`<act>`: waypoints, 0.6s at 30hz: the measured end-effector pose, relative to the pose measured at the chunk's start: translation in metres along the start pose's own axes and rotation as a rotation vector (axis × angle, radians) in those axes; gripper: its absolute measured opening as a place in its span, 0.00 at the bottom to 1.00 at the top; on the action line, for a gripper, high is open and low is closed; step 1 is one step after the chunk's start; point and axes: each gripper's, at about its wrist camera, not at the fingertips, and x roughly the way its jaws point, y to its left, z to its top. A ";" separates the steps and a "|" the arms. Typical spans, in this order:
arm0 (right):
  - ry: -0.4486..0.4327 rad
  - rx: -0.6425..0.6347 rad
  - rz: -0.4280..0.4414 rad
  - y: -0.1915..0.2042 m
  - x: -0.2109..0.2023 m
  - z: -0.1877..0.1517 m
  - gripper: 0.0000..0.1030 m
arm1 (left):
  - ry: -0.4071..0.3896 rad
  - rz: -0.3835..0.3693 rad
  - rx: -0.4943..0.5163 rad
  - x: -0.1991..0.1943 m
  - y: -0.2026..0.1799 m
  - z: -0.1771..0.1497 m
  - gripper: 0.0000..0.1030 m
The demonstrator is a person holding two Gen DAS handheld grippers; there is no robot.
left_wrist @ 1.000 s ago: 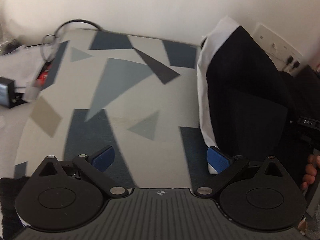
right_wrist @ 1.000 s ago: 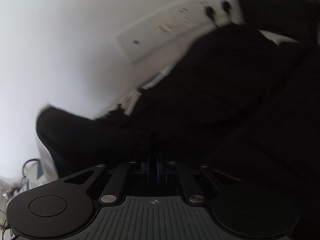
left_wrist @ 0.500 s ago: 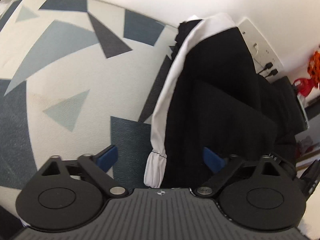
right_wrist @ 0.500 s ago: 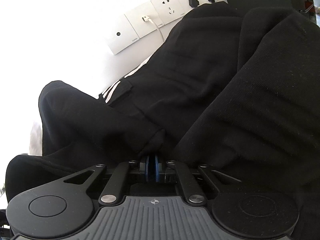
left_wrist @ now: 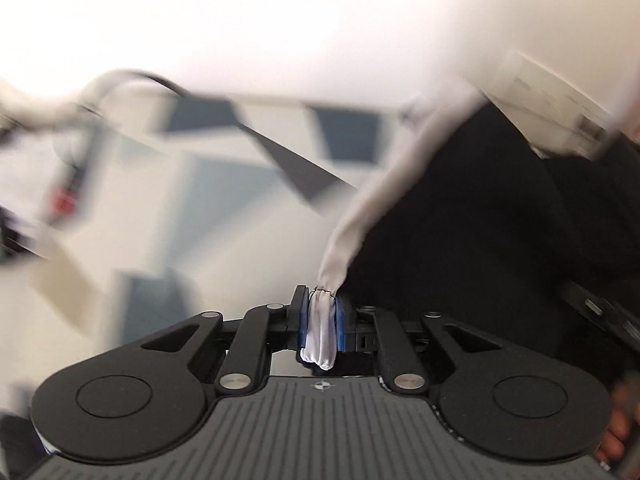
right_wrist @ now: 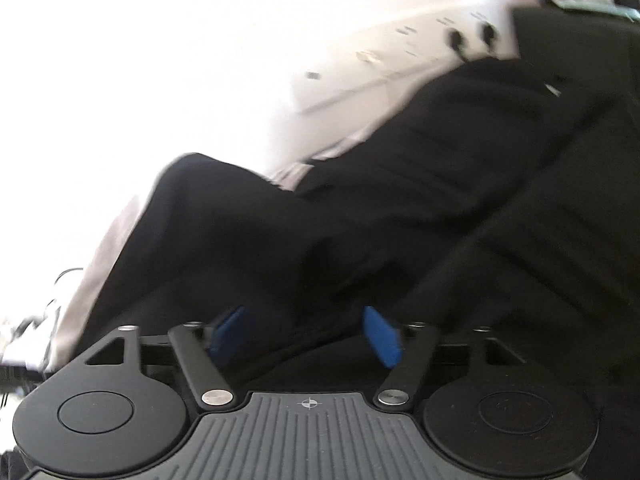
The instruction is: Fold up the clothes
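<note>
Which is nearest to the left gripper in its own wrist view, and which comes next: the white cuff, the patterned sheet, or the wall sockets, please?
1. White cuff: clamped between the left gripper pads, centre.
2. Patterned sheet: spread beyond the fingers, left and centre.
3. Wall sockets: on the wall, far upper right, blurred.

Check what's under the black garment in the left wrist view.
Left gripper pinches the white cuff. The black garment covers the right side; the patterned surface shows beside it. What lies beneath the garment is hidden.
</note>
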 end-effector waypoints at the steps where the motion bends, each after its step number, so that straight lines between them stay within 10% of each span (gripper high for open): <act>1: 0.001 -0.021 0.029 0.010 0.000 0.000 0.69 | -0.031 0.058 0.006 -0.007 0.014 0.011 0.13; 8: 0.069 -0.067 0.174 0.063 0.011 -0.007 0.72 | -0.128 0.362 -0.149 -0.033 0.099 0.059 0.18; 10: 0.077 -0.036 0.173 0.066 0.013 -0.006 0.72 | -0.123 0.413 -0.217 -0.035 0.116 0.063 0.42; 12: 0.083 -0.001 0.165 0.067 0.015 -0.005 0.72 | -0.135 0.387 -0.236 -0.038 0.115 0.056 0.74; 18: 0.063 0.156 0.092 0.051 0.010 0.014 0.72 | -0.098 0.232 -0.101 -0.030 0.060 0.040 0.77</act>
